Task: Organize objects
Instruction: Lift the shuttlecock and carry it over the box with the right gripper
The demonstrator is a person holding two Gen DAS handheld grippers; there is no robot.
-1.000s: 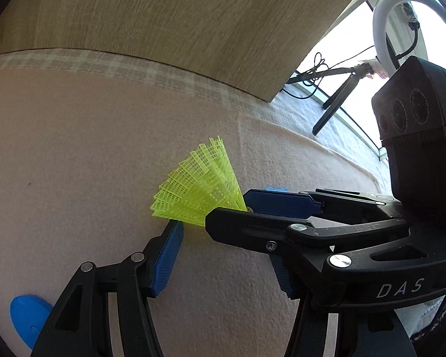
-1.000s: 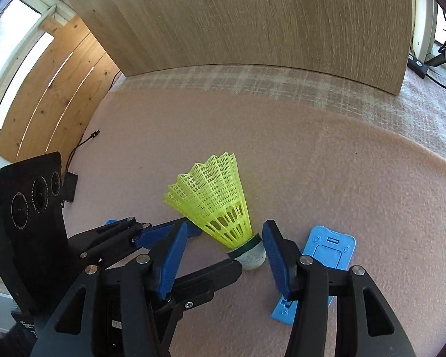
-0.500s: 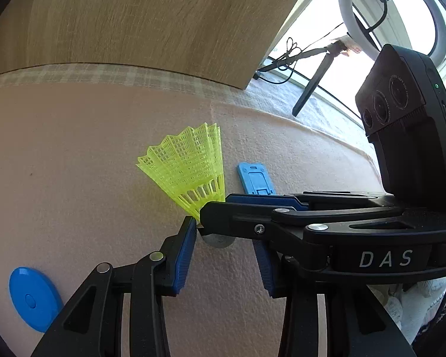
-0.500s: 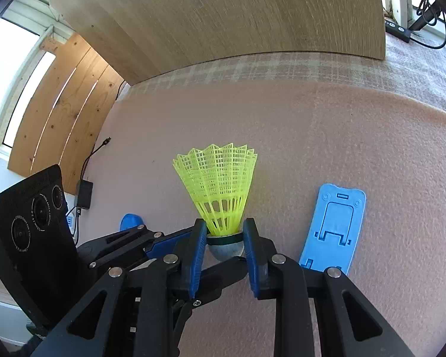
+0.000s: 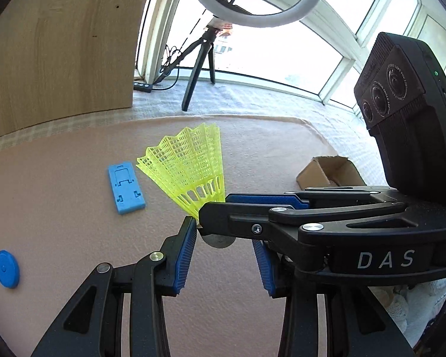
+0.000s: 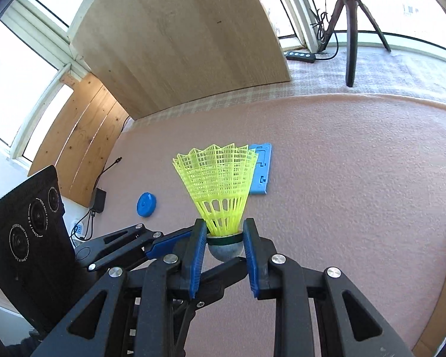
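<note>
The shuttlecock (image 6: 220,190) is shown gripped at its cork base by the right claw (image 6: 224,239), whose blue pads press on either side of the dark band – skirt pointing up and away from the camera. A second ago the same claw stood wide around the shuttlecock as it lay on the pink blanket (image 6: 356,178); half a second ago the jaws were closed on the cork, and now the shuttlecock is seen lifted clear of the blanket, with the surface dropped away beneath it.

In the left wrist view, the left claw (image 5: 224,245) is partly open around the same cork. One pad (image 5: 187,247) lies close beside the base, but the right claw crosses in front, so contact cannot be confirmed (its jaws narrowed within the last second and then held).

Left behind on the blanket are the blue stand (image 5: 126,189) and the blue disc (image 5: 6,268), well apart from each other. An open cardboard box (image 5: 331,171) has come into view at the blanket's far edge, to the right in the left wrist view.

The pick-up is judged complete and the carry begun – the box is a likely destination, though this is inferred only. The light, springy skirt should stay free of the pads.
</note>
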